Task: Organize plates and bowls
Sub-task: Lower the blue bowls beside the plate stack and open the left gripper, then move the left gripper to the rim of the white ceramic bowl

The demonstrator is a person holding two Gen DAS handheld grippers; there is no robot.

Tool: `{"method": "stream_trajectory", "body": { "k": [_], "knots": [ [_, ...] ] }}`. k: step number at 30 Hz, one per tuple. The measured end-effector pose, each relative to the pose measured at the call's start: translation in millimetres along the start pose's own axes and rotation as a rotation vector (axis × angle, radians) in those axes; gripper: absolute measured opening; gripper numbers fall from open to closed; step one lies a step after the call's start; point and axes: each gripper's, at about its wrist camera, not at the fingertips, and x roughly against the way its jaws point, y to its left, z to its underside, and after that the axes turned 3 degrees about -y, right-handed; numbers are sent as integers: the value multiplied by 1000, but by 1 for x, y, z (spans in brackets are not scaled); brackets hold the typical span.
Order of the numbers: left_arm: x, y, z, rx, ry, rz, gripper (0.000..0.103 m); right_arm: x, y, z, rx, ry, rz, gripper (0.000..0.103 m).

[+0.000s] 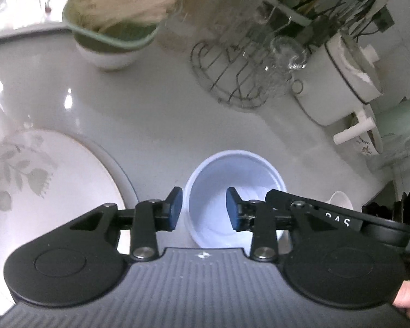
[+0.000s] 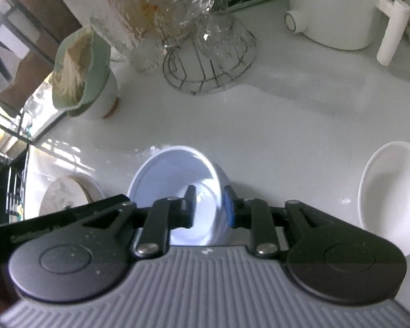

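Note:
A pale blue-white plastic bowl (image 1: 232, 172) stands on the white counter right below both grippers. My left gripper (image 1: 205, 209) is open. Its left pad is outside the bowl's left rim, its right pad is inside, and neither presses the wall. In the right wrist view the same bowl (image 2: 172, 175) looks tipped. My right gripper (image 2: 209, 207) straddles the bowl's right wall with a gap at the inner finger, so it is open. A flower-printed plate (image 1: 41, 177) lies to the left, and a white bowl (image 2: 393, 191) sits to the right.
Toward the back stand a green-rimmed bowl stack (image 1: 109, 43), a wire rack of glasses (image 1: 232, 82), a white pot with a handle (image 1: 339, 82) and a mint mug (image 1: 399, 120). The counter's edge runs along the left (image 2: 32, 147).

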Motion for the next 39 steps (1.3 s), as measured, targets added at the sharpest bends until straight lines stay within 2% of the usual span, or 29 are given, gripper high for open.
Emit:
{"method": "stream_trajectory", "body": {
  "k": [2,18,21,29,39],
  "knots": [
    [7,-2,-3,-8,-13,-5,42,5,0,-1,-3,-15,-3,34],
    [58,-21,-19,-111,-119,44,42,65,9,4,14,-169,-21,34],
    [63,-31,-17,-184,-139,7,42,70,14,6,53,-192,1,34],
    [61,-43,-31,-217,-155,57,42,84,5,5,68,-271,54,34],
    [33,-94,-34,-292,-137,132,42,104,-39,2,9,-349,139,34]
  ]
}}
